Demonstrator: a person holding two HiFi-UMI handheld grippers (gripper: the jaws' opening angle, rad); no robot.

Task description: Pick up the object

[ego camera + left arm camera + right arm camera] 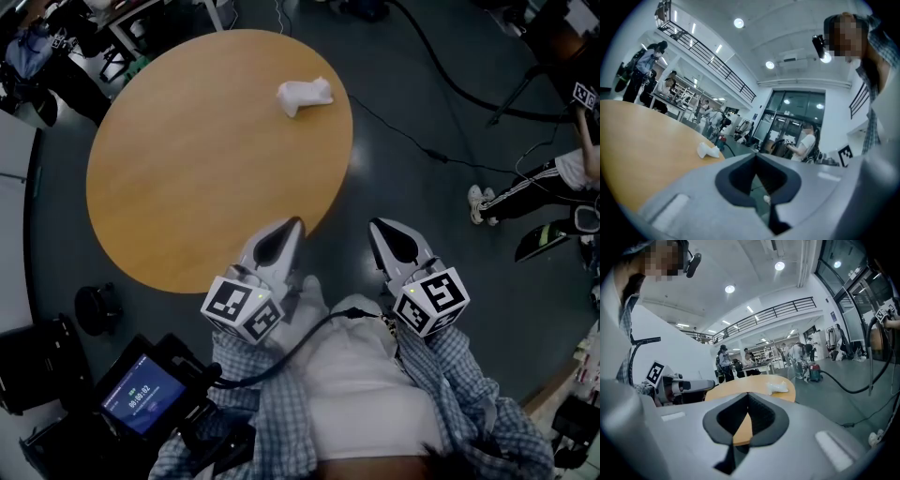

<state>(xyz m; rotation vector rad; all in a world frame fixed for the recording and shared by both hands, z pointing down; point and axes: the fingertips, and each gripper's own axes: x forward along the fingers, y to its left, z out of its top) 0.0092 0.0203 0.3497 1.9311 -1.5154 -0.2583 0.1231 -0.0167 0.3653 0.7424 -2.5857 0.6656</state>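
A small white crumpled object (305,95) lies near the far right edge of the round wooden table (187,178). It shows too as a white object (709,151) in the left gripper view and as a white object (778,387) in the right gripper view. My left gripper (294,225) is shut and empty, held close to my body over the table's near edge. My right gripper (379,228) is also shut and empty, over the floor just right of the table. Both grippers are far from the object.
Dark floor with black cables (441,75) surrounds the table. A seated person's legs and shoes (506,192) are at the right. Black equipment with a lit screen (141,398) sits at the lower left. People and benches stand beyond the table (656,75).
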